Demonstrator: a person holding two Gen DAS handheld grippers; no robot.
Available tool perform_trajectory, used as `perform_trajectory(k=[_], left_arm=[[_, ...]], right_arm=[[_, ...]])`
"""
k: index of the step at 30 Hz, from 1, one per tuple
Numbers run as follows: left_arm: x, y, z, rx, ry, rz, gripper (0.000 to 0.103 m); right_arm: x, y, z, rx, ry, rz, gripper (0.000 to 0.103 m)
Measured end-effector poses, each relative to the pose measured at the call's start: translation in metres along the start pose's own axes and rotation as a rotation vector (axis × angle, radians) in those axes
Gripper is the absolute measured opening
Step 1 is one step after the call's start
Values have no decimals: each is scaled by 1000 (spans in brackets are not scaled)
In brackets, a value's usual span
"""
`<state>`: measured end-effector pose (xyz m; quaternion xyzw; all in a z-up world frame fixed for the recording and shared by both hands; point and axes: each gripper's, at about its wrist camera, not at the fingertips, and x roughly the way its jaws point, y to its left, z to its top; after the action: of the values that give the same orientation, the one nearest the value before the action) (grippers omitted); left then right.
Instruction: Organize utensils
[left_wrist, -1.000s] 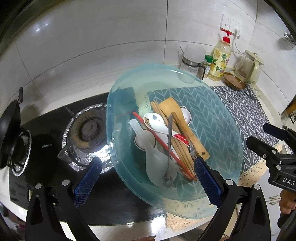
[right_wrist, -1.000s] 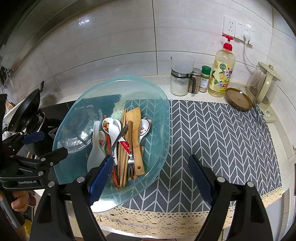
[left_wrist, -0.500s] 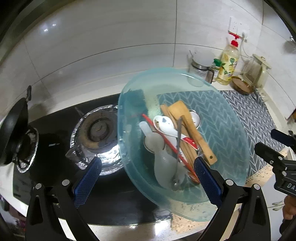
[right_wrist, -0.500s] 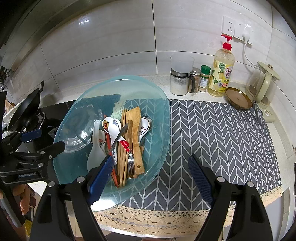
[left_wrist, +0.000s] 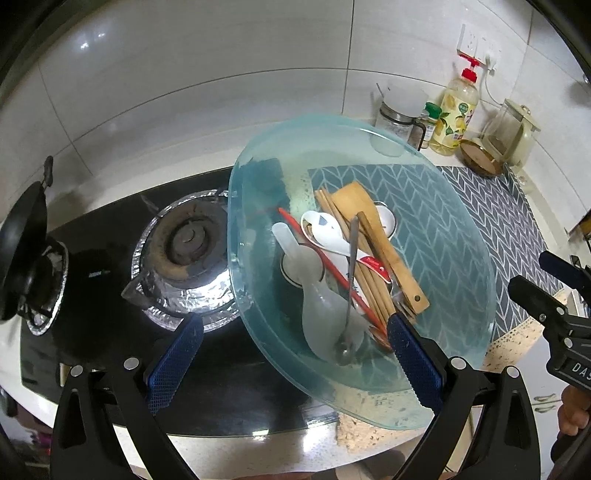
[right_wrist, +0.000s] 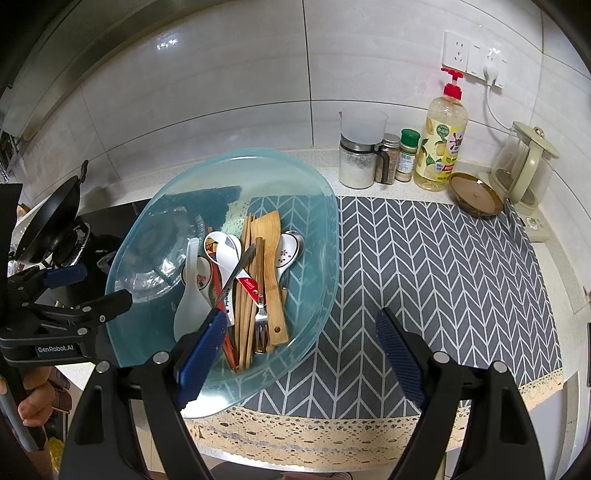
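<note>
Mostly, the utensils (right_wrist: 255, 291) lie bundled in the blue glass dish (right_wrist: 317, 206) on the desk's patterned mat (right_wrist: 436, 280), long axes running front to back, handles mainly toward the near rim. Crossed and overlapping, one lifted may drag others. Left gripper (left_wrist: 295, 363) and right gripper (right_wrist: 301, 354) fingers are spread, empty.

Both fisheye views look steeply down from close above the counter (right_wrist: 373, 186): the left over the stove (left_wrist: 184, 240), the right over the mat (right_wrist: 443, 277); both share the glass dish (left_wrist: 443, 369) (right_wrist: 314, 325).
</note>
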<state>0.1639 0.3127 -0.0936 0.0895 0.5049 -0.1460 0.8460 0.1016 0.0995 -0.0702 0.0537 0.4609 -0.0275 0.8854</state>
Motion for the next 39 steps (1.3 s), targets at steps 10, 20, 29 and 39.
perform_trajectory(k=[10, 20, 29, 39], left_arm=[[-1, -1, 2, 19, 2, 1, 99], [-2, 0, 3, 24, 2, 1, 99], [-2, 0, 4, 28, 3, 6, 99], [-2, 2, 5, 32, 5, 10, 99]], right_arm=[[-1, -1, -1, 0, 0, 0, 80], [0, 0, -1, 0, 0, 1, 80], [0, 0, -2, 2, 1, -2, 80], [0, -1, -1, 1, 2, -2, 80]])
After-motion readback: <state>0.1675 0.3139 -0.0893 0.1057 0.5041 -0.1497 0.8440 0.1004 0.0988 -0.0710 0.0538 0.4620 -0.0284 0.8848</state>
